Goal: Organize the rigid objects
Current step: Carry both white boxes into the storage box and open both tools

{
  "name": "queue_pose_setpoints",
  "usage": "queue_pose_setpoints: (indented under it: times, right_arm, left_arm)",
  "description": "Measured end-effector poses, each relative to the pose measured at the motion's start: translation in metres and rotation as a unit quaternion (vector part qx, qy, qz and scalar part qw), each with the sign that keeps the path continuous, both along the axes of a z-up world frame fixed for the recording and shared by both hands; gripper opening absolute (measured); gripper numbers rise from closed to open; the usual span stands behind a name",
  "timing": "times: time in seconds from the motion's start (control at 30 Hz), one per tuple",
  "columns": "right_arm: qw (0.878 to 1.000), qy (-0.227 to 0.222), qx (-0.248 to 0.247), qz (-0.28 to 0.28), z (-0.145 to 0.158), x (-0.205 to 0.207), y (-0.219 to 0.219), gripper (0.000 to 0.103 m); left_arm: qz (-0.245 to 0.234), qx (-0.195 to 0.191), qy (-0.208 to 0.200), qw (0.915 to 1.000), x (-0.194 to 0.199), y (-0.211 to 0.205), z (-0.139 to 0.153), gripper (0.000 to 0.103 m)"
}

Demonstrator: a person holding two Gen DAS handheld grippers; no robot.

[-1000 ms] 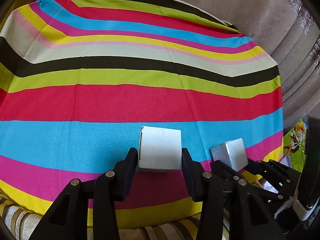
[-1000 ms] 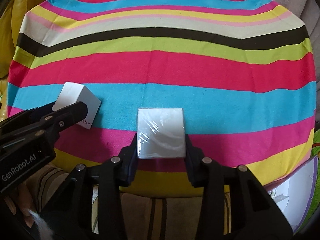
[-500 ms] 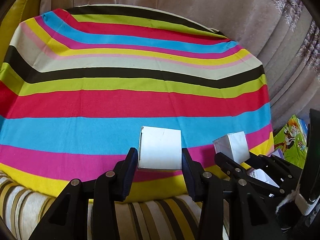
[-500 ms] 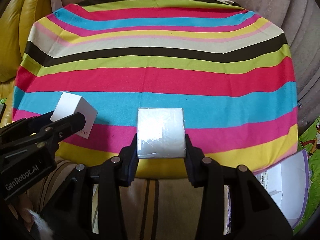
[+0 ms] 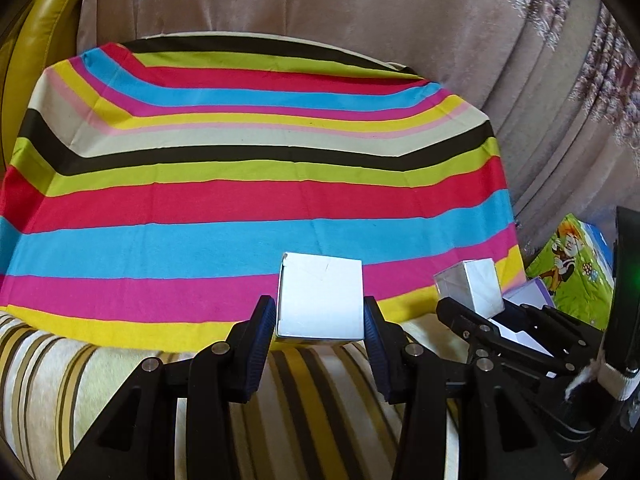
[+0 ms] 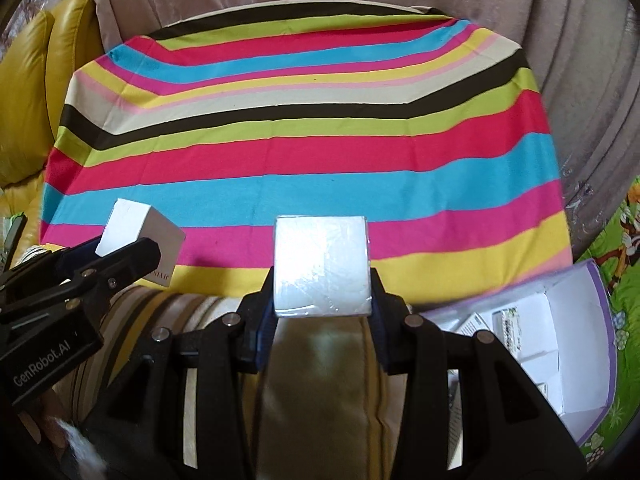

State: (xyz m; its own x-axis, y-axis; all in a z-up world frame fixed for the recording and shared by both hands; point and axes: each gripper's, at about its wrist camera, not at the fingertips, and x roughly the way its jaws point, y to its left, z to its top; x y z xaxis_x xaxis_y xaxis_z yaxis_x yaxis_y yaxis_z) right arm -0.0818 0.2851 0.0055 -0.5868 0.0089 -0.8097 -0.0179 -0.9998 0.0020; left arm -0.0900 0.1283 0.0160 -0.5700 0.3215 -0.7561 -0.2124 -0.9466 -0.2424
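My left gripper [image 5: 320, 320] is shut on a plain white box [image 5: 320, 296], held above the near edge of the striped cloth [image 5: 256, 200]. My right gripper [image 6: 322, 292] is shut on a white box wrapped in clear film [image 6: 321, 266], held over the striped cushion edge. Each view shows the other gripper: the right one with its wrapped box [image 5: 472, 288] at the right of the left wrist view, the left one with its white box [image 6: 140, 236] at the left of the right wrist view.
An open purple-edged white box [image 6: 560, 344] holding several small cartons lies low right on a green cartoon mat [image 6: 616, 272]. A yellow leather cushion [image 6: 32, 92] is at the left. Beige fabric [image 5: 320, 8] backs the cloth. A striped cushion [image 5: 100, 368] lies below.
Both grippers have pulled back and up from the striped cloth with their boxes still held. More of the cushion, the mat and the open box has come into view.
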Motion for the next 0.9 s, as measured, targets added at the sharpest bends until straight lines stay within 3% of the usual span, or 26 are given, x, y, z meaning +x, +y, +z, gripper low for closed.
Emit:
queue_pose_setpoints:
  times: [0.6,0.9]
  right_arm:
    - [0.998,0.029,-0.006,-0.053,0.021,0.063,0.066,0.044]
    - [0.995,0.03,-0.002,-0.099,0.019,0.089,0.103,0.044]
  left_arm:
    - [-0.077,-0.029,0.01,0.9966,0.045,0.067,0.011,0.045]
    - [-0.126,-0.021,0.014,0.9918,0.06,0.099,0.013,0.045]
